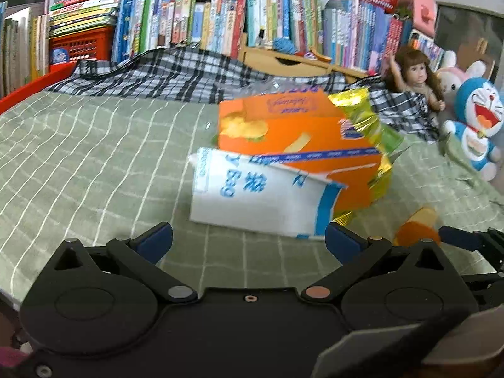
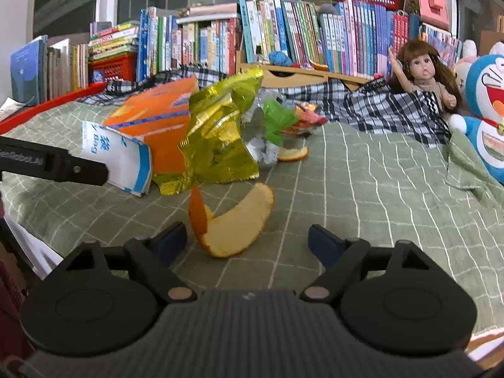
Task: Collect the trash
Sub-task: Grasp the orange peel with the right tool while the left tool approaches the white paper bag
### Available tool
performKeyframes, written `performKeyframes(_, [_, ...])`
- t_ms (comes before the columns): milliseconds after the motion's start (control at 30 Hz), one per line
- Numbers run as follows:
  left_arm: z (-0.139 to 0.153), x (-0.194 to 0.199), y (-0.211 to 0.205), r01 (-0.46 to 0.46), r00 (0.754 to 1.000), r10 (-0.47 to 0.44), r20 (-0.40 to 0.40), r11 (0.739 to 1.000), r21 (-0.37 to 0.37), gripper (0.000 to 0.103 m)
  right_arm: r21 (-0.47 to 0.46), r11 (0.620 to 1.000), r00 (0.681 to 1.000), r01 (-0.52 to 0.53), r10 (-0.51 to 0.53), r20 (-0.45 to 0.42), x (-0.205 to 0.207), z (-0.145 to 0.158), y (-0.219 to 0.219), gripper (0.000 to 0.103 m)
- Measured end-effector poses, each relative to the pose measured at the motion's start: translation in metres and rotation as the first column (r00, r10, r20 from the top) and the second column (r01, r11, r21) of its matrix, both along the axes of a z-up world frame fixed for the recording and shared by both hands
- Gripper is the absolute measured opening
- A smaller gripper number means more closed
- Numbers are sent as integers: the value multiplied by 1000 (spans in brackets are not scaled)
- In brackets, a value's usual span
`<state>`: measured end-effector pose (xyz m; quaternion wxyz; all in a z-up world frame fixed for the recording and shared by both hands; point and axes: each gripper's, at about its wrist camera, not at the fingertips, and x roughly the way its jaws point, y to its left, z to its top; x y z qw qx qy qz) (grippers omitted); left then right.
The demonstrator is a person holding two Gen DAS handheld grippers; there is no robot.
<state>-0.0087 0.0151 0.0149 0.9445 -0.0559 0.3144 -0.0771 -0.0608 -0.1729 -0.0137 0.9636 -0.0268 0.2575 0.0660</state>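
A pile of trash lies on the green checked bedspread [image 1: 78,157]. In the left wrist view a white and blue paper bag [image 1: 252,195] lies just ahead of my open left gripper [image 1: 249,239], leaning on an orange carton [image 1: 299,135] with a gold wrapper [image 1: 365,116] behind it. An orange peel [image 1: 415,226] lies at the right finger. In the right wrist view my right gripper [image 2: 247,239] stands open around a large orange peel [image 2: 233,223]. Beyond it sit the gold wrapper [image 2: 217,138], the orange carton [image 2: 157,116], the white bag [image 2: 119,157], a green wrapper [image 2: 277,116] and a smaller peel [image 2: 293,154].
A checked black and white cloth [image 2: 378,107] is bunched at the back of the bed. A doll [image 2: 422,72] and a blue plush toy [image 2: 485,107] sit at the right. Shelves of books [image 2: 283,31] and a red basket [image 1: 82,44] line the far side.
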Motion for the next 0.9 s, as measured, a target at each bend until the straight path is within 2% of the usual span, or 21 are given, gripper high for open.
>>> performKeyframes(100, [-1, 5, -3, 7, 1000, -7, 29, 1000, -14, 103, 17, 1000, 1000, -11, 11, 1, 2, 3, -1, 79])
performKeyframes(200, [-9, 16, -3, -12, 999, 14, 50, 999, -52, 103, 49, 998, 1000, -25, 25, -8, 7, 4, -1, 66])
performKeyframes(233, [-14, 22, -3, -29, 999, 32, 42, 997, -65, 103, 61, 998, 1000, -27, 28, -14, 8, 4, -1, 58])
performKeyframes(267, [-17, 26, -2, -48, 998, 50, 28, 996, -81, 103, 65, 998, 1000, -24, 24, -13, 7, 4, 0, 55])
performKeyframes(333, [-19, 28, 1, -60, 997, 66, 51, 993, -101, 97, 64, 998, 1000, -22, 23, -5, 6, 5, 1, 50])
performKeyframes(367, [-18, 28, 2, -58, 997, 63, 45, 992, -113, 83, 66, 998, 1000, -20, 20, -1, 5, 6, 1, 46])
performKeyframes(400, [-17, 28, 4, -54, 998, 59, 32, 991, -125, 63, 73, 997, 1000, -18, 18, 2, 3, 7, 1, 44])
performKeyframes(433, [-16, 26, 6, -55, 998, 58, 17, 988, -142, 54, 79, 997, 1000, -16, 16, 3, 1, 8, 0, 42])
performKeyframes(500, [-13, 23, 10, -53, 999, 54, 2, 986, -157, 26, 91, 996, 1000, -9, 9, 5, -3, 9, -1, 40])
performKeyframes(600, [-7, 11, 13, -56, 998, 60, 19, 988, -145, 13, 108, 994, 1000, -4, 3, 7, -9, 10, -2, 37])
performKeyframes(700, [-1, -4, 15, -34, 998, 42, 44, 985, -167, 12, 100, 995, 1000, -13, 11, 17, -15, 13, -1, 37])
performKeyframes(767, [3, -9, 14, 2, 998, 9, 60, 985, -172, 15, 86, 996, 1000, -15, 13, 23, -16, 14, 0, 37])
performKeyframes(833, [3, -7, 12, 4, 998, 6, 63, 987, -161, 34, 77, 997, 1000, -3, 1, 25, -16, 13, 0, 37])
performKeyframes(867, [3, -5, 11, -3, 998, 13, 58, 988, -156, 54, 76, 997, 1000, 7, -9, 23, -16, 13, -1, 37])
performKeyframes(900, [2, -3, 10, -11, 998, 20, 55, 988, -156, 62, 77, 997, 1000, 17, -19, 22, -15, 13, -2, 37])
